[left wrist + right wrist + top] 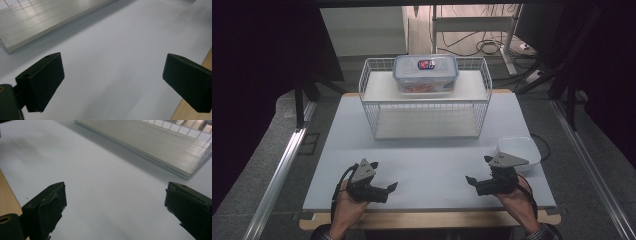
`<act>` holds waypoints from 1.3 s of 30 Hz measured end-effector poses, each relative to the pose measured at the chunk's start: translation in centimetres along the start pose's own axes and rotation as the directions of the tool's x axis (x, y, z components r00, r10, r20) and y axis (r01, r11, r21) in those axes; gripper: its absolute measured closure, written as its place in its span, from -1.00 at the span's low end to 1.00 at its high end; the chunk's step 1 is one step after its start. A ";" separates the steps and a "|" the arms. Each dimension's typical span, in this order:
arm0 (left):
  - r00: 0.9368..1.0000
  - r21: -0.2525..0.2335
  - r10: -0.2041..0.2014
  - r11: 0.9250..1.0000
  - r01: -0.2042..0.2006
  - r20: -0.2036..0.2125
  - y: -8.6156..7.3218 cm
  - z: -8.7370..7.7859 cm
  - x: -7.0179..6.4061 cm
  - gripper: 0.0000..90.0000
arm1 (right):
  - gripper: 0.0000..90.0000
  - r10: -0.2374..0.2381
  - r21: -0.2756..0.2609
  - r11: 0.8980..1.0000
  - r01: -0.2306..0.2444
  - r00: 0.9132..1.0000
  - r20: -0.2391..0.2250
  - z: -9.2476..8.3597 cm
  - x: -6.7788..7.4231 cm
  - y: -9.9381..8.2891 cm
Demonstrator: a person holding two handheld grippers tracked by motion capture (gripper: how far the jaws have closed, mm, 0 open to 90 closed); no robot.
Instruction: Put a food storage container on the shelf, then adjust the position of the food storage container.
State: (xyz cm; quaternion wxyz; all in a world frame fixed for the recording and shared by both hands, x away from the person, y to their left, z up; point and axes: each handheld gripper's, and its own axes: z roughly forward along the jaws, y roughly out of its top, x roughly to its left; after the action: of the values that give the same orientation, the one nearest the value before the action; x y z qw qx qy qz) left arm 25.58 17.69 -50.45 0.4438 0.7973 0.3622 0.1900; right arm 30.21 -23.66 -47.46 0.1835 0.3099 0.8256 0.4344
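Dim room, white tabletop [427,165] with a wire rack [427,100] at its far side. On the rack's upper shelf sits a clear lidded food container [426,74]; a white bowl [519,150] stands near right. Left gripper [389,189] and right gripper [469,180] rest low at the near edge, jaws wide apart and empty. The container looks rigid, smooth, moderately heavy; grasping its two short ends seems safest.
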 end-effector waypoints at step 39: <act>1.000 0.027 0.025 0.999 -0.026 0.011 0.0 0.2 -0.1 -0.86 | 0.99 0.250 0.015 0.959 -0.284 0.863 0.439 -6.6 -15.4 -2.4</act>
State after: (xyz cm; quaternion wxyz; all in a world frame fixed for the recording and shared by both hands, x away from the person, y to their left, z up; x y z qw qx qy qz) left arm 25.66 17.53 -50.60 0.4325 0.8088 0.3522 0.1865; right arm 36.94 -39.02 -45.30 0.2878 0.5168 0.7296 0.3431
